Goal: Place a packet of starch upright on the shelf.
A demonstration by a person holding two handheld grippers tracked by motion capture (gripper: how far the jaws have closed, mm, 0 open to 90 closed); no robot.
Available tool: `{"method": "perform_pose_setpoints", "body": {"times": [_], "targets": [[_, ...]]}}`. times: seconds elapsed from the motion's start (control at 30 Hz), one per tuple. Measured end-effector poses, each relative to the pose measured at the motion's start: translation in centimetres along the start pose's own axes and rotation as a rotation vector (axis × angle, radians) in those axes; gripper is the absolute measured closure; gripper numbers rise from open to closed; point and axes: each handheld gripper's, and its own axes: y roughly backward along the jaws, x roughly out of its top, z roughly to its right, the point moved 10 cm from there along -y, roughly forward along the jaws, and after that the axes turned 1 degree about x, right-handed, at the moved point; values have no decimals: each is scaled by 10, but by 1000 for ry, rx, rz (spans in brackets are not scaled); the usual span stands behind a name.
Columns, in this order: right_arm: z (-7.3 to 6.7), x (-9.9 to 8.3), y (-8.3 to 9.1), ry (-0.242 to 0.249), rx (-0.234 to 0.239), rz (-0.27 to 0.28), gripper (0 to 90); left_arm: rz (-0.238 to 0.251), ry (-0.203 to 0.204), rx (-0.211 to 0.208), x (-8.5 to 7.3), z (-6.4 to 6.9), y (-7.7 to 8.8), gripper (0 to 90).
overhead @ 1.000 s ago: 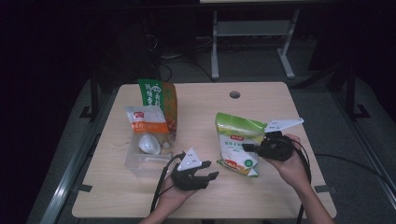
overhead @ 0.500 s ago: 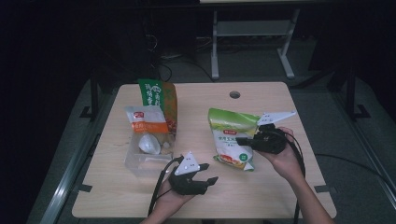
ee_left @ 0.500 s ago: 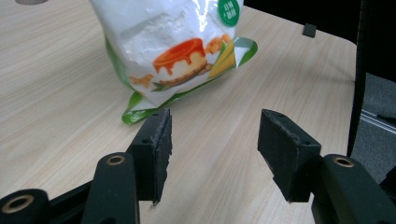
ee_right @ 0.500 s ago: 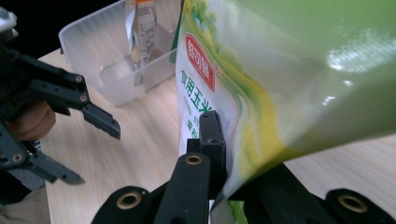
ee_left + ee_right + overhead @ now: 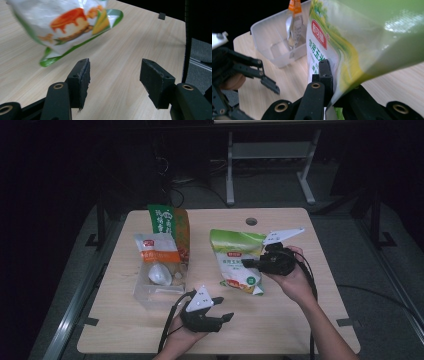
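A green and white snack bag [image 5: 237, 260] hangs tilted just above the middle of the table, its lower corner near the wood. My right gripper [image 5: 250, 264] is shut on the bag's right edge; in the right gripper view the jaws [image 5: 334, 75] pinch the bag's [image 5: 362, 37] seam. My left gripper [image 5: 223, 308] rests near the front edge, pointing right. Its jaws have just been opening, and in the left gripper view they [image 5: 113, 67] stand apart with only bare wood between them. The bag [image 5: 67, 22] hangs ahead of them.
A clear plastic container [image 5: 150, 292] sits at the left, with an orange and white packet [image 5: 155, 251] leaning in it. A green and orange bag [image 5: 172, 222] stands behind it. A cable hole [image 5: 251, 221] lies near the table's far edge.
My right gripper has lifted the green bag and carried it left, toward the table's middle. The left gripper's jaws have spread wider while that hand stayed in place.
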Motion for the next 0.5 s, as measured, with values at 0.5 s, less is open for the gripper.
{"method": "perform_pose_setpoints", "body": {"times": [0.5], "targets": [[-17, 38, -19, 53, 44, 1, 889, -8, -23, -22, -4, 11, 1, 380]]}}
